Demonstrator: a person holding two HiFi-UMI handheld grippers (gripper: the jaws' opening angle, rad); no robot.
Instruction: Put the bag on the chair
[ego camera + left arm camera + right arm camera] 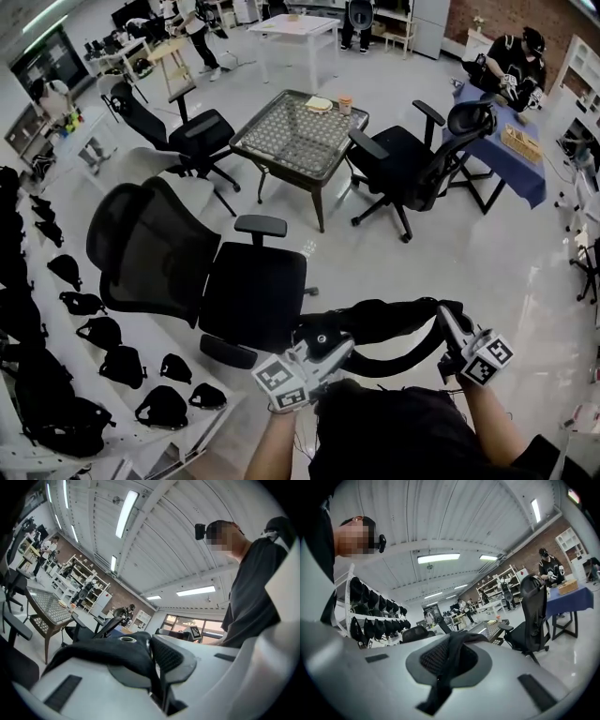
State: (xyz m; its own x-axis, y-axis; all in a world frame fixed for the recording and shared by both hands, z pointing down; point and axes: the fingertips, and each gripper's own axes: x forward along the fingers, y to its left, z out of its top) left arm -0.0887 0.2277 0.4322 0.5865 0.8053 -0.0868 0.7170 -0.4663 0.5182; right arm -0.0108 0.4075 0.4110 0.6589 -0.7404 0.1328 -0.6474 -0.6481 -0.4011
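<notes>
Head view: a black bag (384,323) hangs stretched between the left tongs (323,349) and the right tongs (450,323), in the air just at the near side of a black office chair (248,291), not on its seat. Only the gripper views show the grips. The left tongs are clamped on bag fabric beside a metal eyelet (126,639), and the right tongs are clamped on a thin black strap (452,653).

Readable text: none in any view.
Left marker cube (281,386): black-and-white square patterns only, no letters or digits.
Right marker cube (487,360): same kind of pattern, no writing.
Far shelves (77,576): too small and blurred to show any print.
</notes>
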